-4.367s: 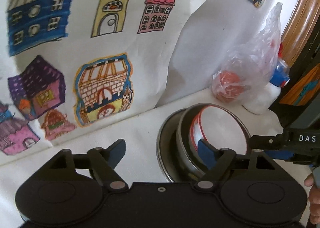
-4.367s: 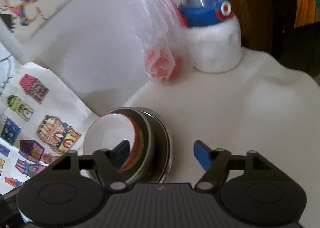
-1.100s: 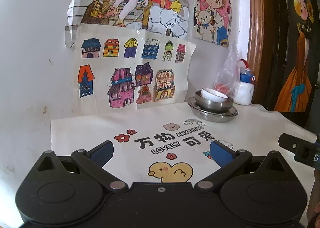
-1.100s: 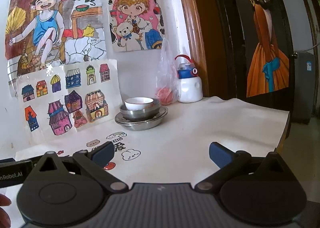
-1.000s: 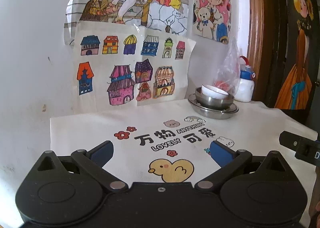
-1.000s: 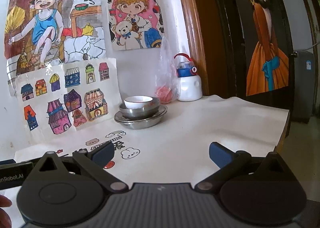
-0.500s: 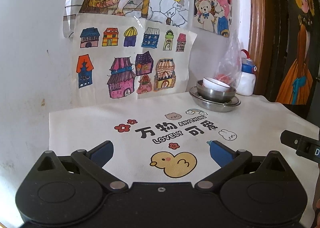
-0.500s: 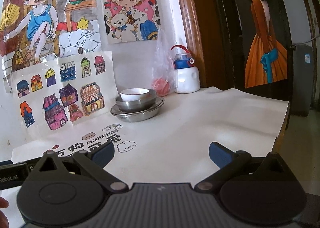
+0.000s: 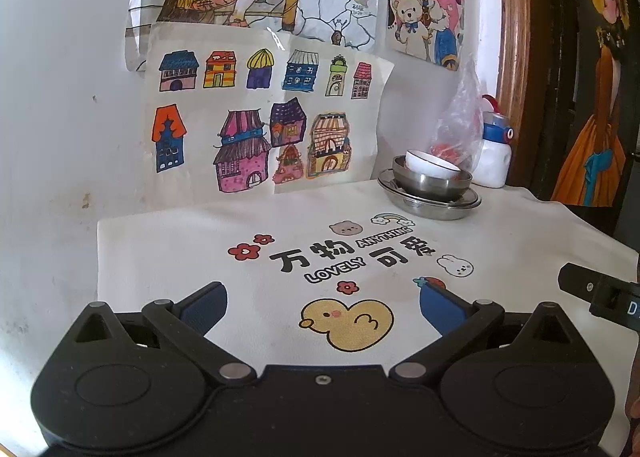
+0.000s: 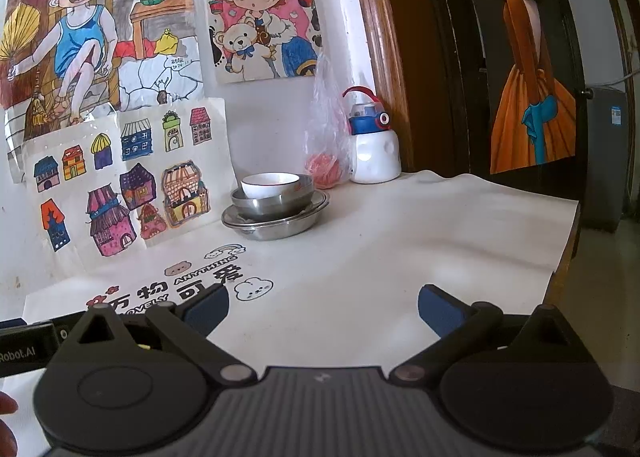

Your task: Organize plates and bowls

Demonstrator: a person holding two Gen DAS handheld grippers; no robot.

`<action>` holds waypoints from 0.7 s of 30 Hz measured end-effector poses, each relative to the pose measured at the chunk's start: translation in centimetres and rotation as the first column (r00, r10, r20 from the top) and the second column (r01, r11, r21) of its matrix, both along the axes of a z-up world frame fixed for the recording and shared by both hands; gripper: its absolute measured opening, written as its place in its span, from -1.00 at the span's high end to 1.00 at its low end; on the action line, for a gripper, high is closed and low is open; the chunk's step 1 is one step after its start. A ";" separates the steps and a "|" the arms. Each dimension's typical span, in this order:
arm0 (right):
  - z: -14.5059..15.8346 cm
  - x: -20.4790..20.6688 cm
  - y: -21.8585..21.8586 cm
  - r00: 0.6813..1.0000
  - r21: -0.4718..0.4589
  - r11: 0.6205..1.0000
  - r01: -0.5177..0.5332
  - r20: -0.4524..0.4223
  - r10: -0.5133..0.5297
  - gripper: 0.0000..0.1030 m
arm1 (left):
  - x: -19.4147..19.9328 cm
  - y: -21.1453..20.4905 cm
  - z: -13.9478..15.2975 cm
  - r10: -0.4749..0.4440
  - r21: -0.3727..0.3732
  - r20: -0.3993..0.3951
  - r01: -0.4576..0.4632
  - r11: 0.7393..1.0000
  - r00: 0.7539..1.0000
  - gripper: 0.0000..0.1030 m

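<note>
Left gripper [image 9: 322, 299] fingers apart, holding nothing. Right gripper [image 10: 323, 303] likewise spread, empty. Far ahead of both finger pairs, by wall: steel plate [image 10: 280, 225] on tablecloth [image 10: 380, 265], steel bowl [image 10: 276, 204] nested in it, white bowl [image 10: 270, 184] tilted inside steel bowl. Beyond stack: plastic bag [image 10: 326, 137] with something red inside, white bottle [image 10: 376, 151] just beside.
</note>
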State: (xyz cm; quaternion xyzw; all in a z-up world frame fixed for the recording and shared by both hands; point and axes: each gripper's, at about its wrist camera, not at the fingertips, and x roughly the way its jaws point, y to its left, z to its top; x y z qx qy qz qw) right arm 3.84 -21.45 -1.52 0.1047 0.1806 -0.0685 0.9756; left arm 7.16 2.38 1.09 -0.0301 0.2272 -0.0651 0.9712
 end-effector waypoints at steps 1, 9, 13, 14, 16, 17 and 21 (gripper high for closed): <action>0.0 0.0 0.0 1.000 0.000 1.000 -0.002 0.000 0.002 -1.00 | 0.0 0.0 0.0 0.000 0.002 0.000 0.000 1.000 1.000 -0.98; -0.1 -0.2 0.1 1.000 0.000 1.000 -0.008 -0.002 0.008 -1.00 | -0.2 0.1 0.2 0.005 0.002 0.005 -0.005 1.000 1.000 -0.98; 0.0 -0.3 0.1 1.000 0.000 1.000 -0.009 -0.002 0.009 -1.00 | -0.3 0.1 0.2 0.001 0.008 0.009 -0.001 1.000 1.000 -0.98; 0.0 -0.3 0.1 1.000 0.000 1.000 -0.009 -0.002 0.009 -1.00 | -0.3 0.1 0.3 0.002 0.008 0.009 -0.002 1.000 1.000 -0.98; 0.0 -0.3 0.1 1.000 0.000 1.000 -0.009 -0.002 0.009 -1.00 | -0.3 0.1 0.3 0.001 0.007 0.009 -0.001 1.000 1.000 -0.98; -0.1 -0.3 0.1 1.000 0.000 1.000 -0.009 -0.002 0.009 -1.00 | -0.3 0.1 0.3 0.001 0.008 0.009 -0.001 1.000 1.000 -0.98; -0.1 -0.3 0.1 1.000 0.000 1.000 -0.009 -0.001 0.009 -1.00 | -0.4 0.1 0.2 0.001 0.008 0.009 -0.001 1.000 1.000 -0.98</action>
